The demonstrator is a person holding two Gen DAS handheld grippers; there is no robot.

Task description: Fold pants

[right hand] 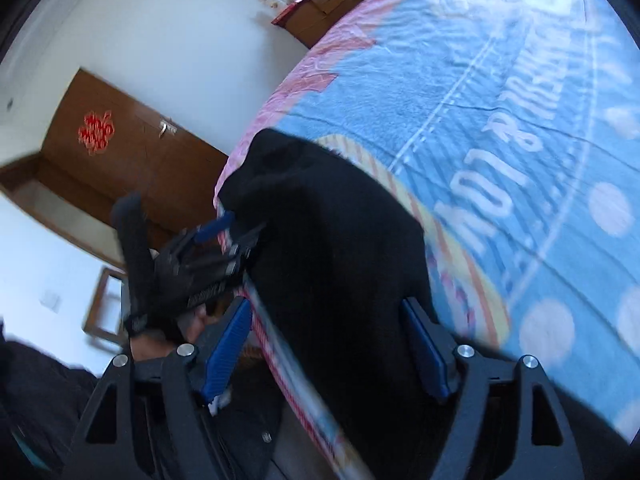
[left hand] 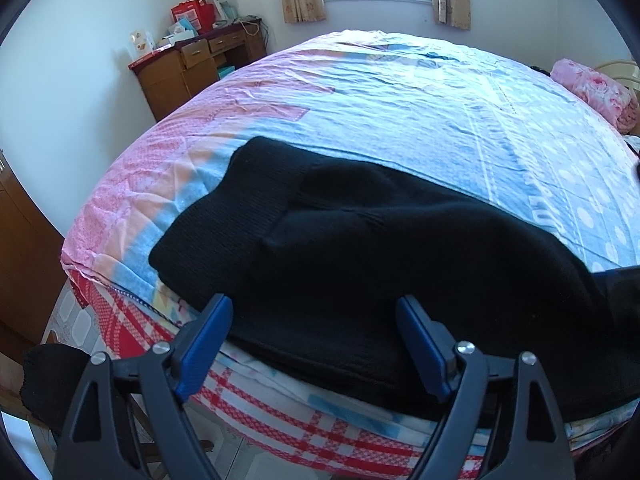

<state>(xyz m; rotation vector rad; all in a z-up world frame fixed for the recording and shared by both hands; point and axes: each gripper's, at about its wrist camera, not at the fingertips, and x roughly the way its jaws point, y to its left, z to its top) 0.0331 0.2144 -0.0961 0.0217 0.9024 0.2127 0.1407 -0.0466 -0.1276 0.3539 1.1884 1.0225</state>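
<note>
Both the left gripper (left hand: pixel 314 344) and right gripper (right hand: pixel 328 348) hang with jaws apart over the pants (left hand: pixel 360 248) at the bed (left hand: pixel 400 100) edge, seemingly between folds; next, each must pinch cloth.

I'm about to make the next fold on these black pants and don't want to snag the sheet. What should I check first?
1. Left gripper open, nothing pinched: ok.
2. Right gripper open over the cloth: ok.
3. Black pants lie on the bed near its front edge, not sliding off: ok.
4. Pants smooth: not ok, bunched at the far end.
5. Bedsheet clear of the fingers: cannot tell.
</note>
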